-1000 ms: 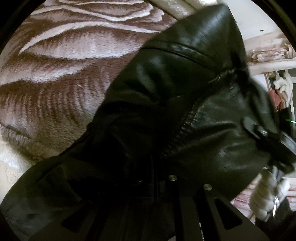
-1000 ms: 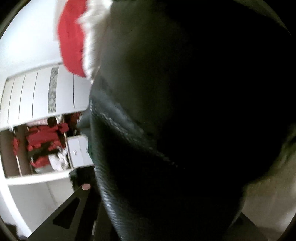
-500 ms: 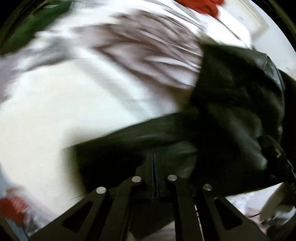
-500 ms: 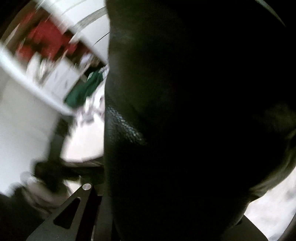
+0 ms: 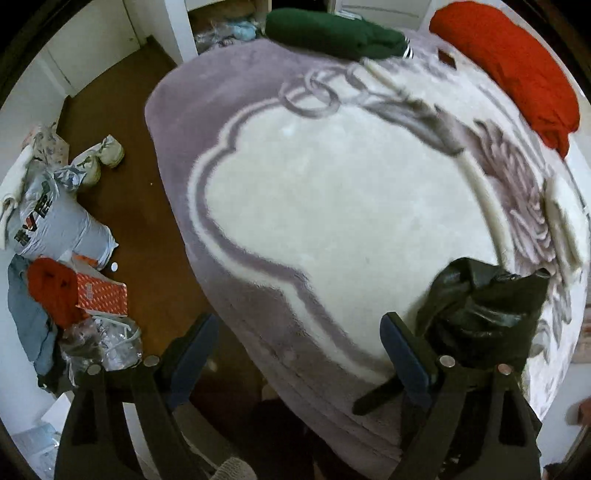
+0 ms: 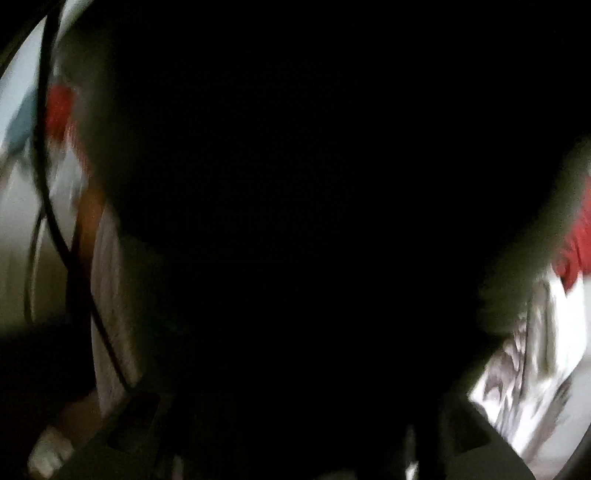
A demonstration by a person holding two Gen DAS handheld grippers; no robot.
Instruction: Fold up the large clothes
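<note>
The bed's blanket (image 5: 332, 206), cream in the middle with a mauve scrolled border, fills most of the left wrist view, with a green garment (image 5: 332, 33) and a red garment (image 5: 517, 74) lying along its far edge. The black leather jacket (image 5: 480, 314) sits in a bunched heap near the blanket's near right corner, just off the right finger of the left gripper (image 5: 299, 339) — beside that finger, not between the two. The heap shows no clear long axis.

The left gripper's jaws stand wide apart and hold nothing. In the right wrist view a dark mass (image 6: 295, 221) covers nearly the whole lens, probably the same jacket up close — whether the right gripper's jaws are closed on it cannot be told.

The right side looks nearer the jacket; the left gripper would need to swing rightward to take an edge.
</note>
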